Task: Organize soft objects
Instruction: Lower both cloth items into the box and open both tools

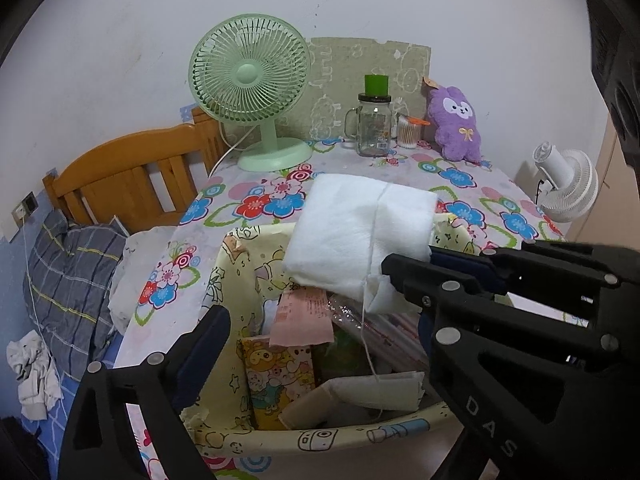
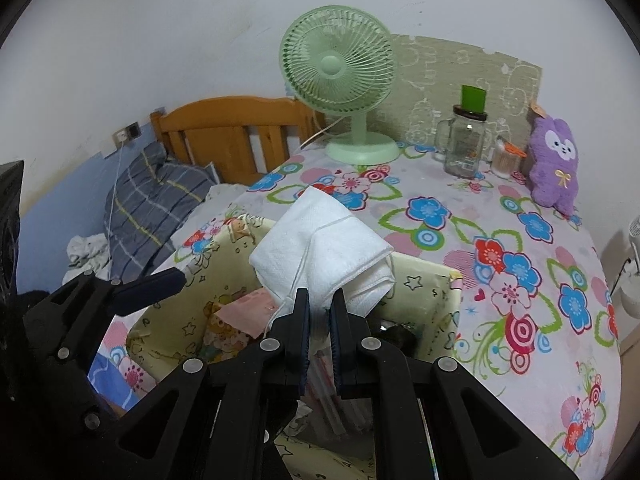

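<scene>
Right gripper (image 2: 319, 308) fingers pinch a folded white cloth (image 2: 320, 240) above a yellow box (image 2: 424, 292) (cartoon-printed) on the floral worktop (image 2: 500, 240); left gripper (image 1: 316, 300) fingers spread open.

The room has soft, even light, a bit dim, and I think it comes from above. My white cloth (image 2: 320, 248) is the brightest thing, yet it does not glare. Shadows are weak. Both pictures bend round at the edges, with black corners. My black fingers (image 1: 520, 360) up close look dark, with little detail. Far things stay fairly sharp.
</scene>
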### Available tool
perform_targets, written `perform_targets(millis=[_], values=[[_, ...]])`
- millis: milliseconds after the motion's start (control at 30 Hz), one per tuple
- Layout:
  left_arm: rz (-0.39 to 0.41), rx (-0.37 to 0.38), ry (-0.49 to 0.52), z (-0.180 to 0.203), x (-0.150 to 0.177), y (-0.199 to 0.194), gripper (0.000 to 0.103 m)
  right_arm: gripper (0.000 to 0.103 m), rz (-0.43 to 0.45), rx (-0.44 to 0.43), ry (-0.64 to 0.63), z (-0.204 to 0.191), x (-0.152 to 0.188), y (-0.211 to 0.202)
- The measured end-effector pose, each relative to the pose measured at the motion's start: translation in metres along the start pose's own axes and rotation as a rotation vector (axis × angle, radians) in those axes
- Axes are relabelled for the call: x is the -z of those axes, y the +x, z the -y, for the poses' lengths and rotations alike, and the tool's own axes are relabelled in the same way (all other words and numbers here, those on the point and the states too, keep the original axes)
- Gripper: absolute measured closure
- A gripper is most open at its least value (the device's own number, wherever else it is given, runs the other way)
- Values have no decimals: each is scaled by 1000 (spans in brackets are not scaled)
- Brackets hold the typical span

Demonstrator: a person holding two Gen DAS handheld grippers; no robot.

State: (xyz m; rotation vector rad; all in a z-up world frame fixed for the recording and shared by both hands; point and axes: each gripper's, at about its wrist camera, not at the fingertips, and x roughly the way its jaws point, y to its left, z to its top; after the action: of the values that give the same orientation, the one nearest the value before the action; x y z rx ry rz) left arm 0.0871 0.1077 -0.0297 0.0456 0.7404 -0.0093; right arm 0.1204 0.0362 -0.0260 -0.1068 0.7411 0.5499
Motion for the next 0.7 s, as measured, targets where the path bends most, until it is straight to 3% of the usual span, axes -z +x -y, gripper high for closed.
perform_targets(millis=[200,400,467,533,700], values=[[-15,-1,-5,-3,2,5,6,89,-39,-22,-48,-4,-2,6],[-26,-1,-1,-3,4,7,6,67,-63,8,-46,-1,-2,12],[-26,3,1,-3,5,7,6,47,-65,16,-41,1,-2,11],[-25,6,0,-3,5,6,6,39,-63,16,-35,2,-1,10],[-18,9,-2,0,6,3,5,30,-61,41,-27,4,0,4]])
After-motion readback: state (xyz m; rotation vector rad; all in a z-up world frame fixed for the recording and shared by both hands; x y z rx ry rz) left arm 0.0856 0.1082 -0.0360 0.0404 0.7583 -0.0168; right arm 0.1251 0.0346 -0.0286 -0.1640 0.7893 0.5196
